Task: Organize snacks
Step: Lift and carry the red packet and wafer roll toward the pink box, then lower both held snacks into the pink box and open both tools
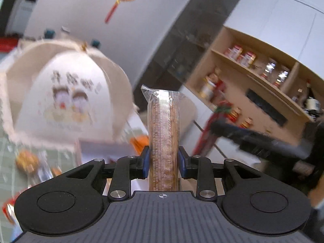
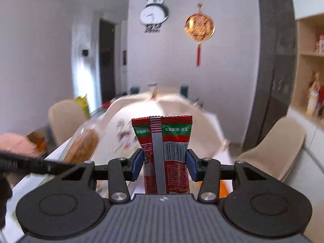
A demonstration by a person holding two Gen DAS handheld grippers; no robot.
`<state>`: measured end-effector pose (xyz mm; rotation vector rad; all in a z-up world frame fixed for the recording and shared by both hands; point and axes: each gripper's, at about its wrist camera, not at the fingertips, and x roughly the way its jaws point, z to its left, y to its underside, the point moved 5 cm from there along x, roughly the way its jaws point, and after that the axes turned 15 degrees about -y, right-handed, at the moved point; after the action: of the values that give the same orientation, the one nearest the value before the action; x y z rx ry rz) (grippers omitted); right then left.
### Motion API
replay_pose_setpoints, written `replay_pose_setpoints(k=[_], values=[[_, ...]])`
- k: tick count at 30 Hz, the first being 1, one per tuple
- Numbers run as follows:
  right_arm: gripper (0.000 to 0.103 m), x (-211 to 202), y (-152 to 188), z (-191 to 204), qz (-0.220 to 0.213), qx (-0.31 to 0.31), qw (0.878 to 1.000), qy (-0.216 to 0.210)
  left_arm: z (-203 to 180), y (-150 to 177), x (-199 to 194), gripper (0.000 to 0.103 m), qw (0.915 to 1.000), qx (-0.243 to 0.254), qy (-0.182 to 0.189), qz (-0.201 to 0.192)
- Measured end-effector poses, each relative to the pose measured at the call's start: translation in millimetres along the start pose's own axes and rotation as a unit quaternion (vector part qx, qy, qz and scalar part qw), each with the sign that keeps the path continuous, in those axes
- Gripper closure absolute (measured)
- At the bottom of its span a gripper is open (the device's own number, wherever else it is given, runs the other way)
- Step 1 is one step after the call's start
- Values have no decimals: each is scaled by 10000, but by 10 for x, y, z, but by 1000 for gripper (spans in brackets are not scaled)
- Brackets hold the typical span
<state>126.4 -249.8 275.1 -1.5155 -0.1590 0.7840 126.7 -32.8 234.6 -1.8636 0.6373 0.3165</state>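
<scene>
1. My left gripper [image 1: 164, 163] has its blue pads [image 1: 146, 162] pressed on both sides of a clear-wrapped stack of brown biscuits [image 1: 163, 133]; the jaws stand narrow, with only the pack between them.
2. That pack stands upright out of the gripper, its crimped clear end on top, held in the air with nothing under it that I can see.
3. My right gripper [image 2: 164, 164] holds a red and green snack packet [image 2: 165, 141], a blue pad against each side, the jaws a little wider than on the left.
4. The packet points up with its barcode and grey back seam facing me (the print reads upside down).
5. In the right wrist view, the biscuit pack shows to the left of the red packet as an orange-brown blur, with the black edge of my other gripper below it.
6. Beyond both grippers a cream domed food cover [image 1: 66, 93] with a cartoon print sits on the white table [image 2: 30, 180], filling most of its middle.
7. Loose wrapped snacks [image 1: 27, 162] lie blurred near the left edge of the green cloth in the left wrist view.
8. Beige chairs [image 2: 283, 141] stand at the table's sides.
9. On the far wall hang a panda clock [image 2: 154, 14] and a gold lantern ornament [image 2: 199, 27]; a wooden shelf [image 1: 263, 77] with jars stands to the right.
</scene>
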Motion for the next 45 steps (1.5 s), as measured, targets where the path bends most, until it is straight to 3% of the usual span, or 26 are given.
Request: replay_pose_setpoints(k=[4, 6, 8, 11, 15, 18, 20, 22, 24, 27, 30, 33, 36, 39, 43, 45], values=[[58, 464, -41, -301, 160, 687, 9975, -36, 160, 5, 600, 71, 9992, -333, -213, 84], [58, 723, 101, -451, 383, 1181, 9922, -91, 169, 60, 987, 70, 9994, -173, -246, 173], [58, 978, 303, -547, 653, 1409, 9879, 24, 264, 195, 1432, 70, 9975, 31, -350, 619], [58, 1282, 588, -639, 1096, 1548, 9815, 255, 561, 448, 1882, 70, 9919, -219, -473, 1157], [55, 1660, 827, -687, 1472, 1783, 9726, 249, 977, 641, 1897, 69, 9887, -906, -345, 1144], [50, 1992, 1043, -696, 1701, 2033, 9642, 49, 1168, 599, 1854, 69, 9905, -660, -427, 1132], [50, 2131, 1132, -633, 1858, 1896, 9638, 265, 1335, 472, 1812, 69, 9934, -561, -488, 876], [50, 2217, 1172, -522, 1928, 1726, 9655, 304, 1619, 283, 1746, 69, 9929, -830, -756, 388], [50, 2248, 1192, -373, 1966, 1581, 9676, 110, 1909, 169, 1697, 69, 9853, -1164, -1235, 190], [50, 2318, 1253, -140, 2251, 1478, 9619, -466, 2272, 174, 1815, 69, 9729, -1443, -1727, 533], [53, 2435, 1424, 41, 2686, 1489, 9478, -860, 2304, 267, 1939, 69, 9778, -1077, -1645, 719], [60, 2487, 1605, 17, 2928, 1314, 9458, -501, 2111, 385, 2057, 69, 9852, -365, -1467, 812], [62, 2475, 1735, -121, 3062, 1352, 9423, 53, 2002, 512, 2208, 69, 9804, 253, -1669, 1018], [62, 2385, 1747, -87, 3019, 1075, 9466, 360, 1952, 643, 2228, 71, 9763, 605, -1782, 1066], [62, 2241, 1638, 153, 2679, 793, 9601, 129, 1803, 839, 2097, 72, 9724, 1162, -1547, 1302], [62, 2204, 1533, 298, 2471, 618, 9670, -23, 1771, 968, 1969, 75, 9724, 1188, -1386, 1453]])
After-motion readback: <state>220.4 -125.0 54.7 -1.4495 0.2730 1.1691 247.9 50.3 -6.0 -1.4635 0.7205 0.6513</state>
